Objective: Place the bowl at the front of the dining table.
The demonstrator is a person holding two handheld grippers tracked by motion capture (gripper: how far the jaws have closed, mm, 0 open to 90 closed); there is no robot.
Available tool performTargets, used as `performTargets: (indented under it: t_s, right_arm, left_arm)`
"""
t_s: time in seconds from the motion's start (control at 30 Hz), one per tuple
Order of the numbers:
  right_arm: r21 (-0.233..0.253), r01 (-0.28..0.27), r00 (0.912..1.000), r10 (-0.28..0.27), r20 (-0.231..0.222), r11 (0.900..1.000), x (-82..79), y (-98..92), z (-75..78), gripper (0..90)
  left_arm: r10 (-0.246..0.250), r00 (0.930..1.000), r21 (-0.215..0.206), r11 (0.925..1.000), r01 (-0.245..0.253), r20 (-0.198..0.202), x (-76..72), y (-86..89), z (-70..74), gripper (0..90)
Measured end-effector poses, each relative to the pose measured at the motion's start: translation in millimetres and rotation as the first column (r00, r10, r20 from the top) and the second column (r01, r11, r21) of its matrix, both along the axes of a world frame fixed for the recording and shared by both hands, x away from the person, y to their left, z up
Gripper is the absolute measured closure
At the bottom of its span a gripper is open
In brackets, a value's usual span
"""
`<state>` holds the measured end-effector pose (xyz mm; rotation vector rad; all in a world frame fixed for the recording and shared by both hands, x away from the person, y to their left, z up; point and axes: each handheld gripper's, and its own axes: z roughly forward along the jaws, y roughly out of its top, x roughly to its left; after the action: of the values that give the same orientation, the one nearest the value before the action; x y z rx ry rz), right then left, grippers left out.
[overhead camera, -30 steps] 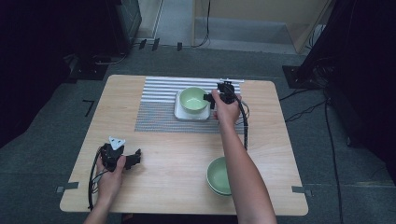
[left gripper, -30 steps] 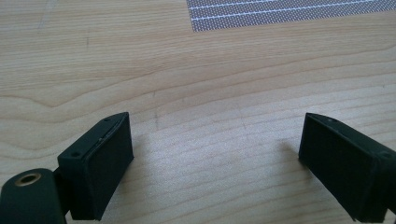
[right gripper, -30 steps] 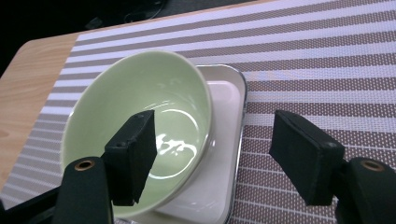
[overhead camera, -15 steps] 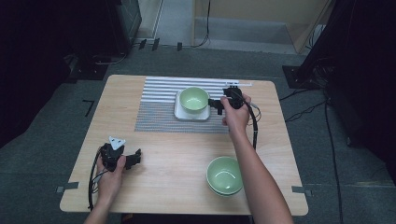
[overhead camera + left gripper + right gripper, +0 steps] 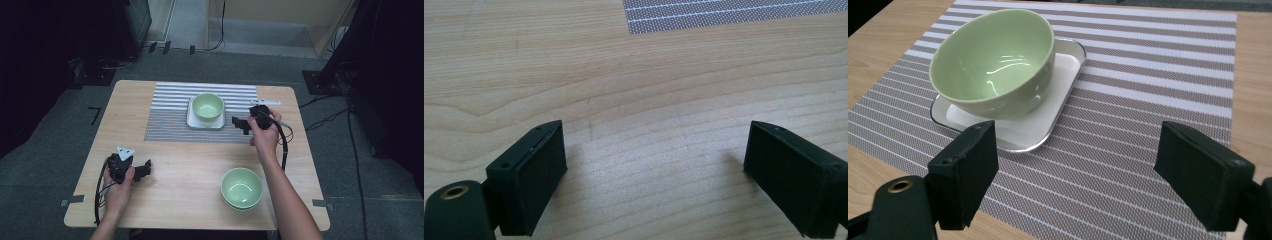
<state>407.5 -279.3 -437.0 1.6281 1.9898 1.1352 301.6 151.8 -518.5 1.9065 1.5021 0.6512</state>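
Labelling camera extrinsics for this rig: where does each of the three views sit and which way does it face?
High view: above the person's side, looking forward and down on the table; both forearms, left tongs, right tongs.
Left gripper view: rides the left tongs, low over bare wood; jaws wide apart.
Right gripper view: rides the right tongs, facing the green bowl on the white tray; jaws apart.
Shared: the striped mat edge; bowl in high and right views.
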Motion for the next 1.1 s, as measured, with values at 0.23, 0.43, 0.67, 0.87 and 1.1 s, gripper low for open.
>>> performTargets:
  t_s: [0.23,0.43,0.67,0.87,1.1]
  right_arm:
    - [0.007,0.008,1.0000,-0.008,0.004,1.000,-13.8,-11.8,-6.8,17.4]
    - [-0.011,0.010,0.9999,-0.010,0.012,1.000,-25.2,-20.3,-13.8,17.4]
    - [-0.019,0.010,0.9999,-0.010,0.005,1.000,-36.0,-27.4,-23.8,17.4]
    - [-0.030,-0.007,1.0000,0.007,0.002,1.000,-44.0,-29.1,-32.0,17.1]
    - [-0.024,-0.002,1.0000,0.002,-0.003,1.000,-53.4,-32.3,-41.5,17.2]
  left_arm:
    - [0.000,1.0000,0.000,1.0000,0.000,0.000,0.0,0.0,0.0,9.7]
    - [0.000,1.0000,0.000,1.0000,0.000,0.000,0.0,0.0,0.0,9.7]
    - [0.000,1.0000,0.000,1.0000,0.000,0.000,-0.1,0.0,0.0,9.7]
    - [0.000,1.0000,0.000,1.0000,0.000,0.000,0.0,0.0,0.0,9.7]
    - [-0.004,1.0000,0.003,1.0000,0.004,-0.001,-0.5,-0.4,0.2,9.7]
